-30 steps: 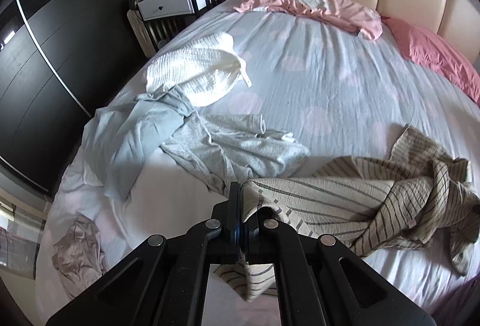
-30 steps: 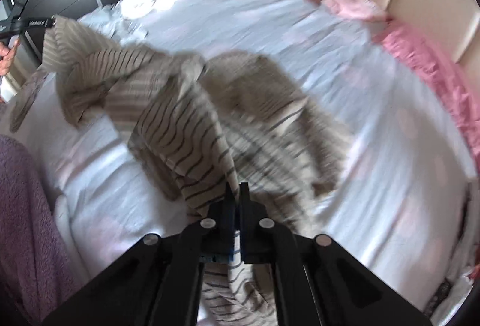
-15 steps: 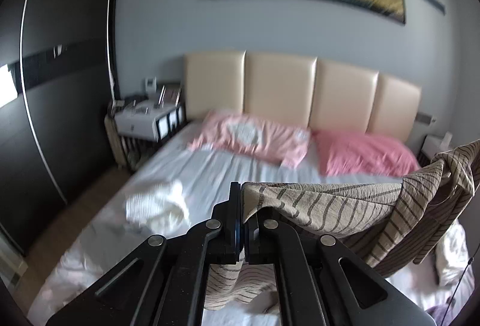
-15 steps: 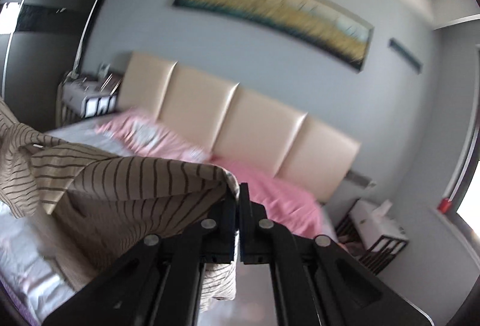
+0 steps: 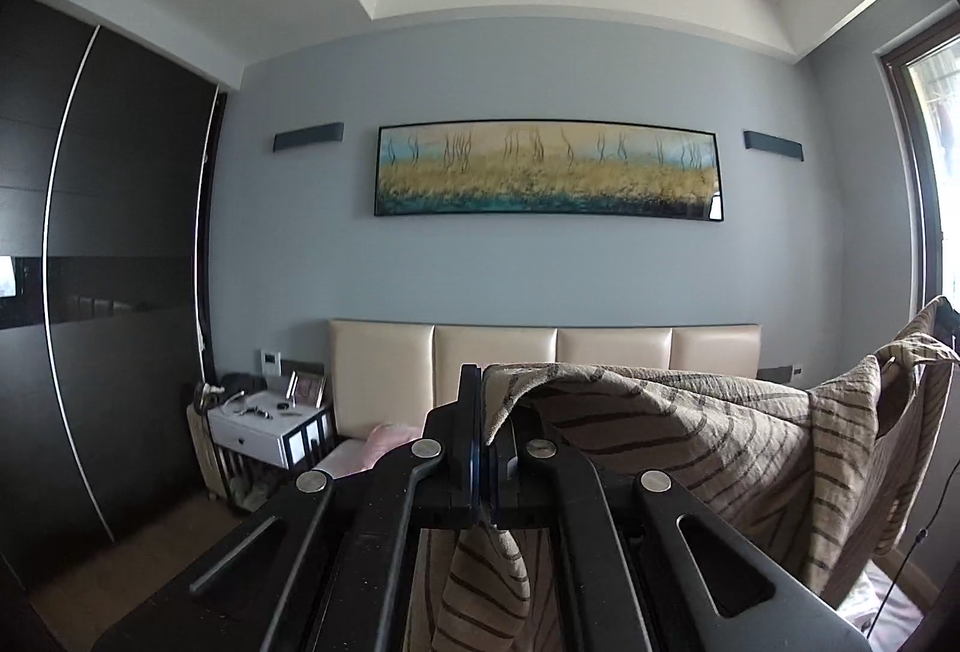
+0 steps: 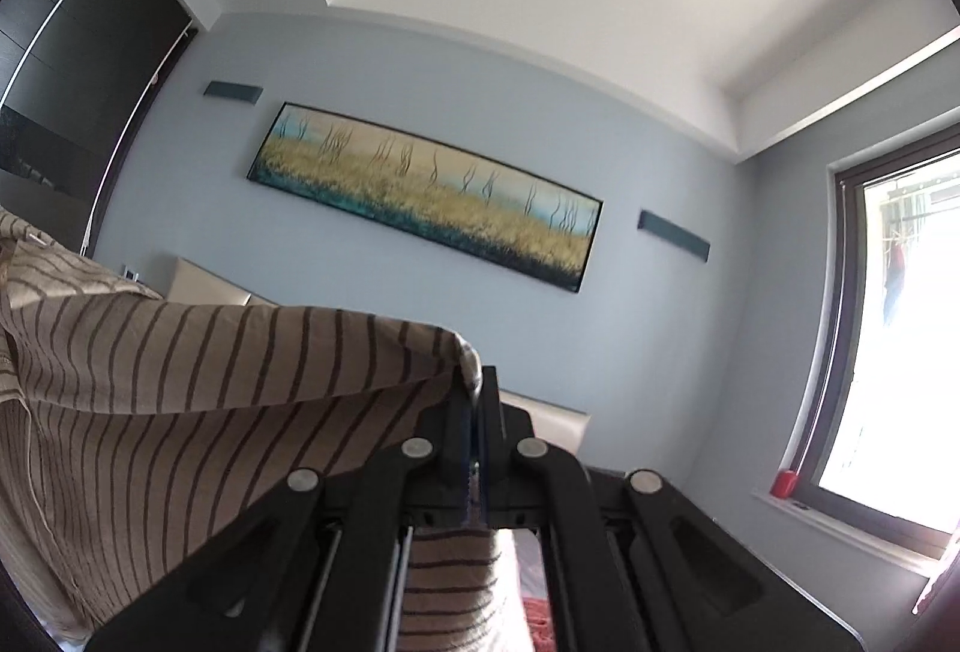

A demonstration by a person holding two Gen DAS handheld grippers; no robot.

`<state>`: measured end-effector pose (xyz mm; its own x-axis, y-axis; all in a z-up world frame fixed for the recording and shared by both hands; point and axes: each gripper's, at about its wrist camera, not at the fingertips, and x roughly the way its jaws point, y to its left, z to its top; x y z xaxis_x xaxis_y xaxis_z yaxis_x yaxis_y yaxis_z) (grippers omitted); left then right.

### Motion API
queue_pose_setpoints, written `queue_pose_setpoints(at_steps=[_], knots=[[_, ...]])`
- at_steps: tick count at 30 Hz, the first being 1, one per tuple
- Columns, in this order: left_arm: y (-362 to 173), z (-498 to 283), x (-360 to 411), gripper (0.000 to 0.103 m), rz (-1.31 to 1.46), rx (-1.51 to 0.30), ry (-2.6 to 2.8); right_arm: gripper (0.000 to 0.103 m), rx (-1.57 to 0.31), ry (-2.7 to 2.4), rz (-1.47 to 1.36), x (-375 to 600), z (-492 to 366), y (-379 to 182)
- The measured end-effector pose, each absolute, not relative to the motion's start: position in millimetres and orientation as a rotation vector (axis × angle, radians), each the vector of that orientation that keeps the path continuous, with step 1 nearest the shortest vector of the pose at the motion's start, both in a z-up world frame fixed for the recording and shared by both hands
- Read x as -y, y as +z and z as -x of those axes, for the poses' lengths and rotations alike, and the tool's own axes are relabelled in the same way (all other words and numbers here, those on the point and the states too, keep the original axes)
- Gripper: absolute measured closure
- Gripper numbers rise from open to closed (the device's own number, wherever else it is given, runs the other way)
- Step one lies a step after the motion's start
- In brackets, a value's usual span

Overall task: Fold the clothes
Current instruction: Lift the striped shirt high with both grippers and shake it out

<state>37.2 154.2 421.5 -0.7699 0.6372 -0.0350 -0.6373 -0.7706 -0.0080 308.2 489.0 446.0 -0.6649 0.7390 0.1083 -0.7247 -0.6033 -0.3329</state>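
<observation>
Clamped tight between the closed jaws of the left gripper is one edge of the beige, dark-striped woven garment, and another edge is pinched just the same by the right gripper. So the cloth is held up in the air, stretched between the two, with folds hanging below. Behind it, a padded cream headboard, a long framed field painting and a white nightstand can be seen.

The striped garment hangs between the two tools, its left end in the left tool, its right end in the right tool. Behind it stands the headboard; above that, the painting on the wall. A nightstand stands left of the bed, a window at right.
</observation>
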Motion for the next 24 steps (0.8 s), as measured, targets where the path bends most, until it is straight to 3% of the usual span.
queue_pose_setpoints(at_steps=[11, 24], knots=[[382.5, -3.6, -195.7, 0.102, 0.154, -0.097, 2.444, 0.102, 0.428, 2.267, 0.153, -522.7, -281.0, 418.7], [215.4, 177.7, -331.0, 0.102, 0.622, -0.271, 2.426, 0.102, 0.334, 2.289, 0.556, -652.9, -132.5, 269.6]])
